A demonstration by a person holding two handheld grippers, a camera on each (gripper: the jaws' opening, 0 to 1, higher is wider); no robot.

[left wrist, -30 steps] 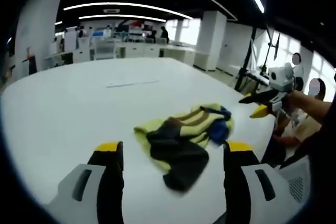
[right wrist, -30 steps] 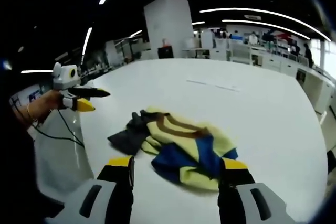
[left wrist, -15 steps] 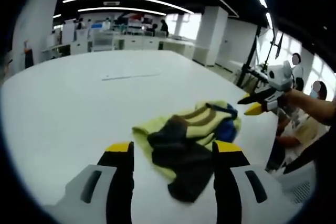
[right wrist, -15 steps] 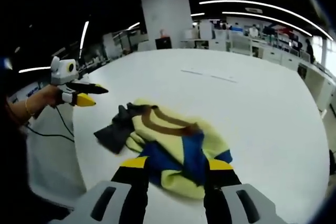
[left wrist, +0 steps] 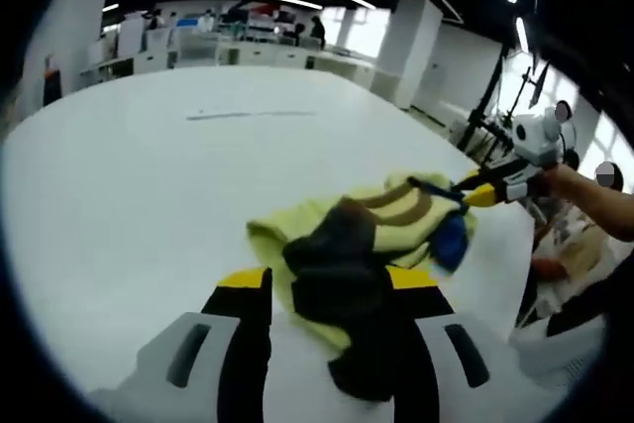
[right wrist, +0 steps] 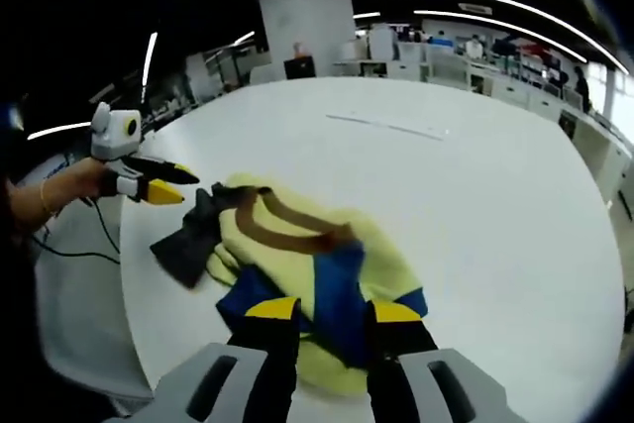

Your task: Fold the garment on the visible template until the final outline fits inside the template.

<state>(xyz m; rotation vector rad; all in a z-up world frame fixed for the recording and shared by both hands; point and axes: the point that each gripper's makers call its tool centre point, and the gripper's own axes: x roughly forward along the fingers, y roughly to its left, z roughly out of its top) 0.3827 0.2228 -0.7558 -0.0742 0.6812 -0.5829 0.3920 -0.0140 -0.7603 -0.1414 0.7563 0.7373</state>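
Note:
A crumpled garment [left wrist: 381, 215], pale yellow with brown stripes, a blue patch and a dark grey part, lies bunched on the white table [left wrist: 139, 165]. My left gripper [left wrist: 332, 279] is open, its jaws on either side of the dark grey part. In the right gripper view the same garment [right wrist: 297, 245] lies ahead, and my right gripper [right wrist: 334, 311] has closed on its blue part, which fills the narrow gap. The left gripper [right wrist: 176, 185] touches the dark end at the left. The right gripper [left wrist: 471, 192] meets the garment's far edge.
A thin line [left wrist: 248, 114] marks the table top beyond the garment; in the right gripper view that line [right wrist: 386, 126] lies far off. The table edge [right wrist: 139, 294] runs close by the garment. White pillars, desks and people stand in the background.
Both grippers have come down to the garment and their jaws have narrowed. The right one has closed on the blue part. The left one's jaws now flank the dark grey part.

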